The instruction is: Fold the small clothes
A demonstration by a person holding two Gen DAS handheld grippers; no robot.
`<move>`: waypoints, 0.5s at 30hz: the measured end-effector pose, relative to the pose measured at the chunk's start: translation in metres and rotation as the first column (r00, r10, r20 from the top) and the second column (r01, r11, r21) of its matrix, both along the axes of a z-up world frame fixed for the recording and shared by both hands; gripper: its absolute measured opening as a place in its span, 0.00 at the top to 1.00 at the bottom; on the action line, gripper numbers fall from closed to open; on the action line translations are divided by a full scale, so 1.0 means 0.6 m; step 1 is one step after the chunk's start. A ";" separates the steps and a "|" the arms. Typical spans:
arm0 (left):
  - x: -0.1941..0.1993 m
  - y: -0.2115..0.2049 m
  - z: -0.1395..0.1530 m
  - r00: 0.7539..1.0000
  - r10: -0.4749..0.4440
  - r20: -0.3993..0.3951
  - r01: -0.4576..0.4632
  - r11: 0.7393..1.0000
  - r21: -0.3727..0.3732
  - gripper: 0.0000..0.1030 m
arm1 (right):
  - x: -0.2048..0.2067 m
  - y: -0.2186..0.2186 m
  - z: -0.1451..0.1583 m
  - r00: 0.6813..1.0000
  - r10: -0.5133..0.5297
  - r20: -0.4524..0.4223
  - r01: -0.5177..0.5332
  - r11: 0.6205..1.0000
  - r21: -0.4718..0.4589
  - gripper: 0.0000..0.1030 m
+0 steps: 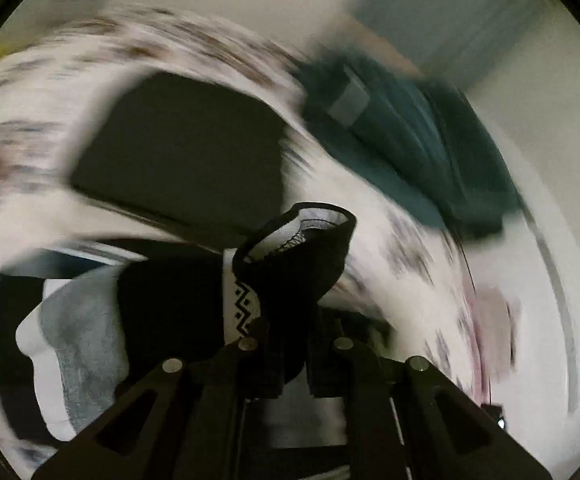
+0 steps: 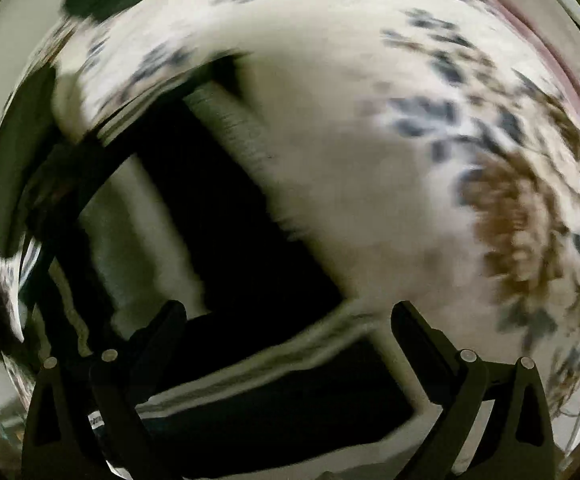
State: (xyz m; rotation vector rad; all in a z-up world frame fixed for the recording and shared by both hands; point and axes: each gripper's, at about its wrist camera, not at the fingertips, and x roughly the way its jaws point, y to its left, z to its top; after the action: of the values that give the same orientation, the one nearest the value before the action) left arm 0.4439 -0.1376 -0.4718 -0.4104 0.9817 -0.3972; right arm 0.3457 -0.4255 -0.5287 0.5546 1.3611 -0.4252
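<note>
**Between the left tongs: one sock, pinched**

Between the left tongs (image 1: 286, 344), pressed together on a black sock (image 1: 290, 264) with a white band of black zigzag and a grey-and-white end; cuff standing up just past the tips, gaping to show a white lining, rest of the sock trailing off to the left of the tongs. Beyond the sock, a dark rectangular patch of cloth (image 1: 186, 148), lying on a white floral-print cover (image 1: 401, 248). Farther ahead and to the right of the left tongs, a teal garment (image 1: 409, 140) with a pale grey label, heavily blurred.

Across at the right tongs (image 2: 290, 320), spread wide, nothing between the two tips. Just ahead and between them, a black garment (image 2: 250, 240) with pale bands, flat on the same floral cover (image 2: 349, 160); brown and grey-blue print to the right of these tongs. Everything past both pairs of tongs smeared by motion, so finer detail impossible to tell.
</note>
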 end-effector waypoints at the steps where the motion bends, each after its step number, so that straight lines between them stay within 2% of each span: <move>1: 0.003 -0.067 -0.018 0.998 -0.054 -0.020 0.055 0.998 0.010 0.95 | -0.009 -0.025 0.003 1.000 -0.018 -0.002 0.018 1.000 0.004 0.00; 4: 0.008 -0.181 -0.067 0.978 -0.162 -0.130 0.166 0.986 0.023 0.91 | -0.034 -0.097 0.012 0.999 -0.049 -0.010 0.050 0.999 0.014 0.00; 6: 0.001 -0.234 -0.101 0.957 -0.185 -0.222 0.210 0.973 0.097 0.91 | -0.048 -0.145 0.017 0.998 -0.056 -0.010 0.056 0.998 0.042 0.00; 8: -0.016 -0.252 -0.113 0.959 -0.172 -0.227 0.216 0.959 0.183 0.91 | -0.056 -0.180 0.024 0.999 -0.045 -0.028 0.047 0.996 0.077 0.00; 9: -0.026 -0.246 -0.111 0.964 -0.164 -0.210 0.207 0.958 0.200 0.88 | -0.059 -0.192 0.029 0.999 -0.039 -0.025 0.042 0.994 0.100 0.00; 10: -0.038 -0.240 -0.108 0.970 -0.152 -0.192 0.193 0.957 0.215 0.76 | -0.066 -0.202 0.032 0.999 -0.036 -0.012 0.038 0.991 0.127 0.05; 11: -0.051 -0.225 -0.103 0.974 -0.136 -0.181 0.177 0.956 0.235 0.65 | -0.070 -0.212 0.038 1.000 -0.026 0.010 0.025 0.987 0.162 0.21; 12: -0.065 -0.212 -0.105 0.975 -0.124 -0.186 0.169 0.954 0.248 0.34 | -0.073 -0.214 0.040 1.000 -0.009 0.013 0.006 0.983 0.186 0.48; 13: -0.083 -0.196 -0.111 0.975 -0.106 -0.193 0.155 0.954 0.259 0.14 | -0.069 -0.216 0.040 1.000 0.011 0.007 -0.012 0.978 0.208 0.57; 15: -0.131 -0.143 -0.122 0.978 -0.042 -0.206 0.110 0.937 0.332 0.13 | -0.060 -0.210 0.043 0.999 0.050 0.022 -0.054 0.962 0.268 0.57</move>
State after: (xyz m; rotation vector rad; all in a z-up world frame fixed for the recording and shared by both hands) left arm 0.3653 -0.2231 -0.5450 -0.0948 1.2378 -0.2506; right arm 0.3099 -0.5517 -0.5031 0.7414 1.4251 -0.1933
